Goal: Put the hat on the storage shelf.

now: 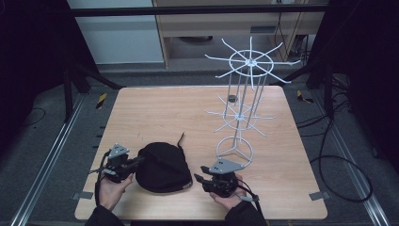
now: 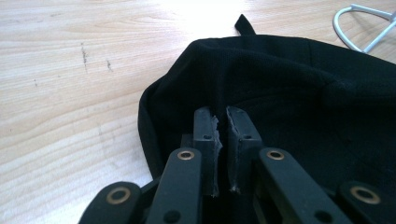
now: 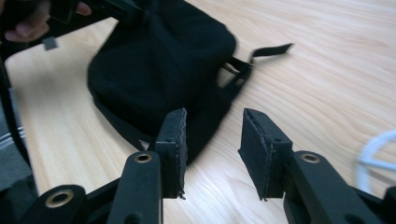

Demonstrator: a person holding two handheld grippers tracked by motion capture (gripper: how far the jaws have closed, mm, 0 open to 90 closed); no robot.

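Pale wood-grain worktop [image 1: 141, 108], dark floor and cables around. Left claw [image 2: 222, 122] lies level near the front edge, clamped on the black fabric cap [image 1: 162, 165], soft and domed. Right claw [image 3: 212, 140], pads half apart, nothing between. White wire rack [image 1: 244, 99] toward the right edge.

No text, label, brand or number can be read anywhere in these views. The black fabric cap [image 1: 163, 167] bears a small tab at its edge, too small to read.
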